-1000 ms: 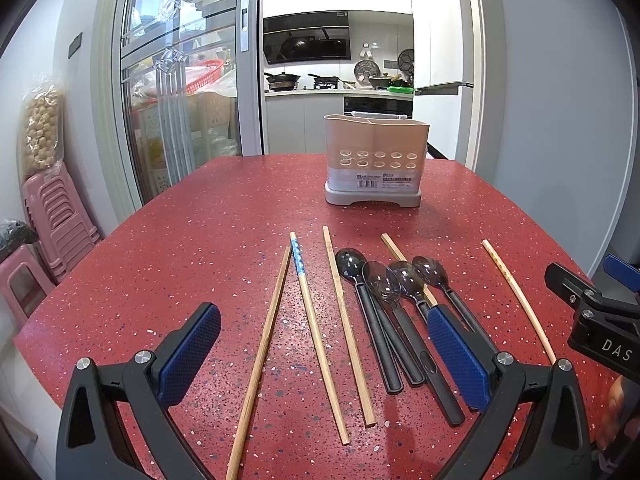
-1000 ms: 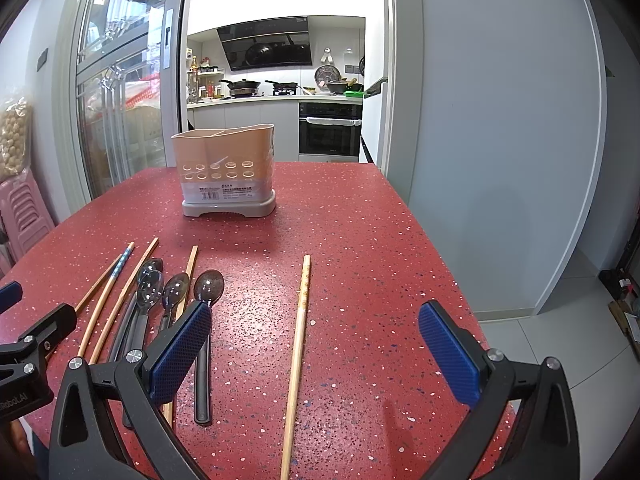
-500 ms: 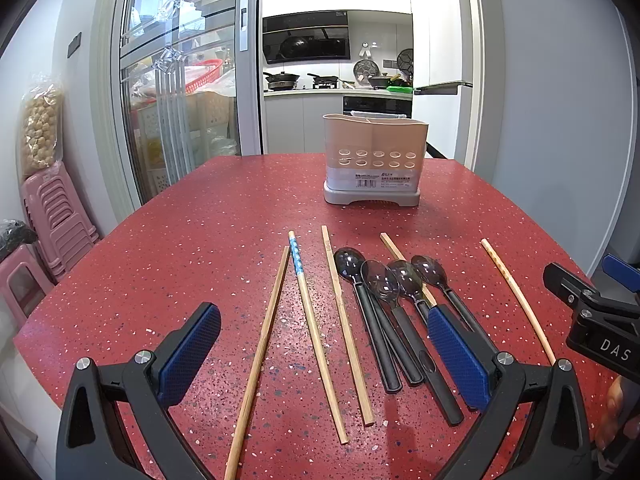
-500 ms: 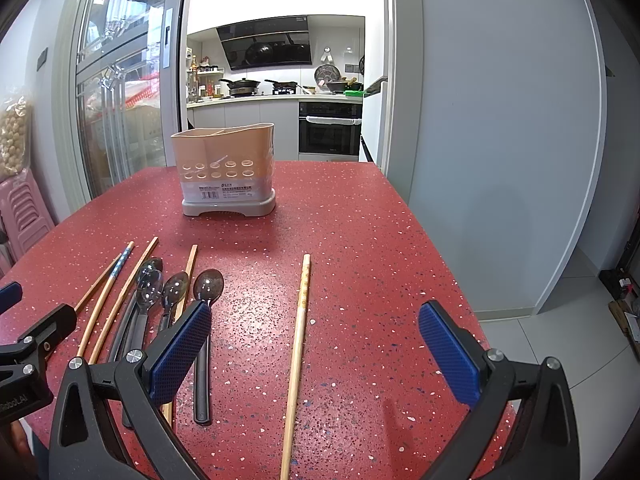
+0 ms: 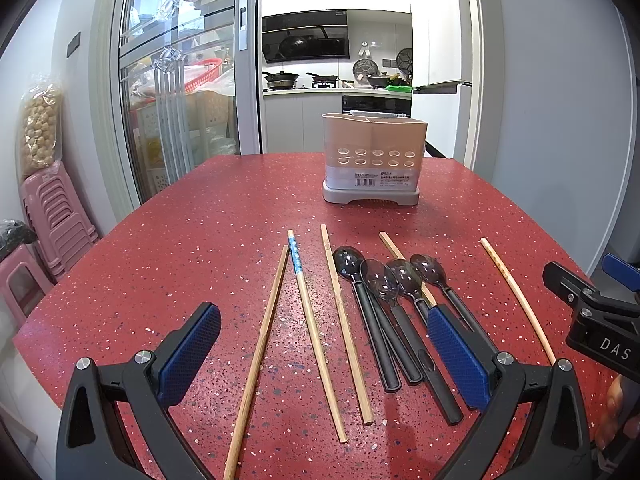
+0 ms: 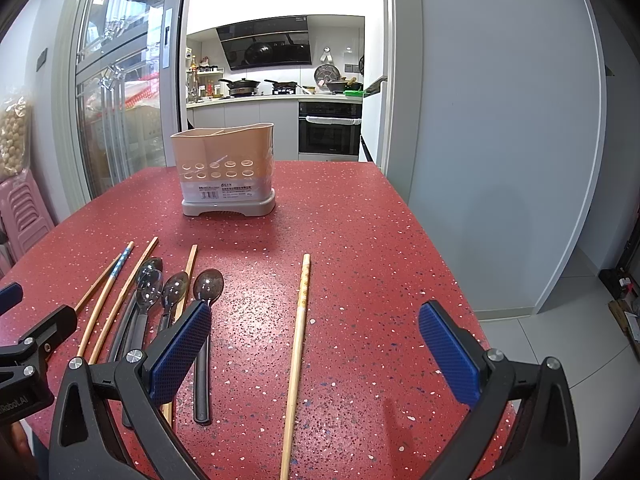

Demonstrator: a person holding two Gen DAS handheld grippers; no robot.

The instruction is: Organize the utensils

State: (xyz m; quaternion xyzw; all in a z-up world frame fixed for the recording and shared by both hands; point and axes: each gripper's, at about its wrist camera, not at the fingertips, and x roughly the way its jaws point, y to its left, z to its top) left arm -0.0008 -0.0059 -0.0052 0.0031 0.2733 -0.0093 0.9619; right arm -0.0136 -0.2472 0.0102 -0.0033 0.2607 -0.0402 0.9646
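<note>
Both tools gape, holding nothing; the lone chopstick [image 6: 299,344] on the table [image 6: 360,264] looks light, stiff, thin; likely best pinched mid-length.

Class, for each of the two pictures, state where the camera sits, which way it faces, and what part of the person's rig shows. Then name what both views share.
Left wrist: sits on the left gripper, facing along the red table; its open fingers frame chopsticks, and the right gripper shows at the right edge.
Right wrist: sits on the right gripper, facing likewise; its open fingers straddle the lone chopstick.
Shared: the utensil holder, the spoons, the kitchen behind.
</note>
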